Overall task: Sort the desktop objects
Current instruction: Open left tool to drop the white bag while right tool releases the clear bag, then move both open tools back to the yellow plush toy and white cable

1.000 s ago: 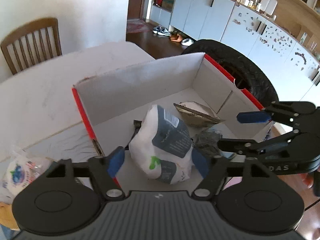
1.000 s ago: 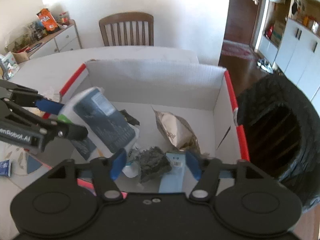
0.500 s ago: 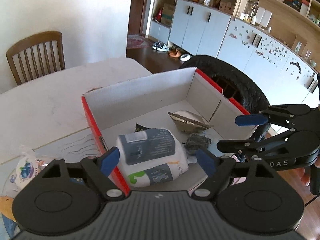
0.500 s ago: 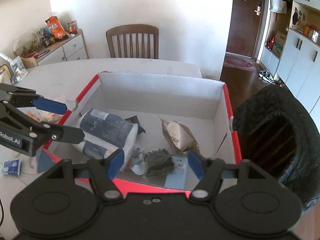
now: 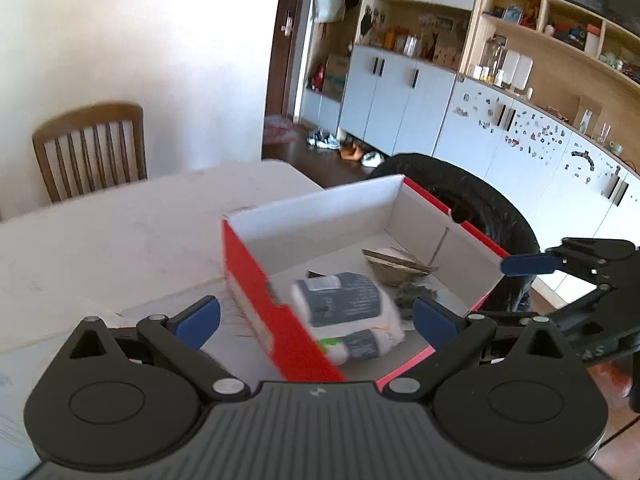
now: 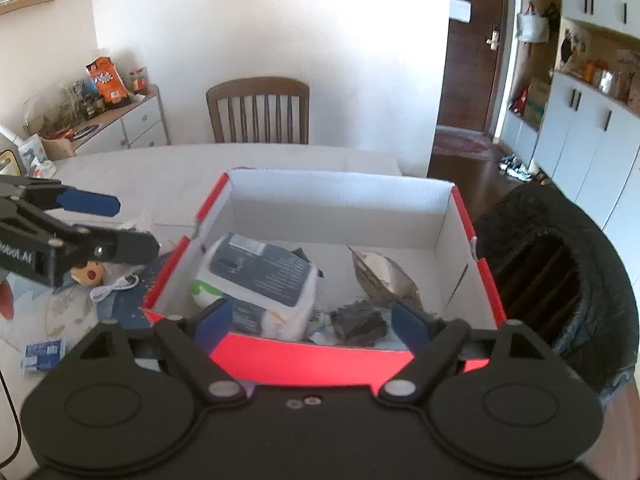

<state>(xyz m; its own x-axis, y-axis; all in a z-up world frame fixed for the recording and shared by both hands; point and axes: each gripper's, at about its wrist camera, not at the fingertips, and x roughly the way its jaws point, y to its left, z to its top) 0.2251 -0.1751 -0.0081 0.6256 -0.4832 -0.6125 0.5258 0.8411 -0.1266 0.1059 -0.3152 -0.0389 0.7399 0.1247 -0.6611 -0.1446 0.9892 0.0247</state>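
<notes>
A red cardboard box (image 5: 248, 272) (image 6: 316, 360) with a white inside stands on the table. In it lie a white and dark-blue wipes pack (image 5: 348, 316) (image 6: 256, 276), a crumpled foil bag (image 5: 396, 266) (image 6: 384, 276) and a dark crumpled wad (image 6: 360, 322). My left gripper (image 5: 316, 320) is open and empty, raised above the box's near left corner; it also shows in the right wrist view (image 6: 100, 220). My right gripper (image 6: 308, 320) is open and empty, just before the box's near wall; it also shows in the left wrist view (image 5: 532, 280).
A black-lined bin (image 6: 560, 268) (image 5: 480, 208) stands right of the box. Left of the box lie a white cable (image 6: 114, 286), a small toy (image 6: 90, 274) and a blue packet (image 6: 42, 354). A wooden chair (image 6: 258, 114) stands behind the white table (image 5: 120, 232).
The left gripper opened and let the wipes pack fall flat into the box, then rose and drew back left. The right gripper also pulled back and up from the box.
</notes>
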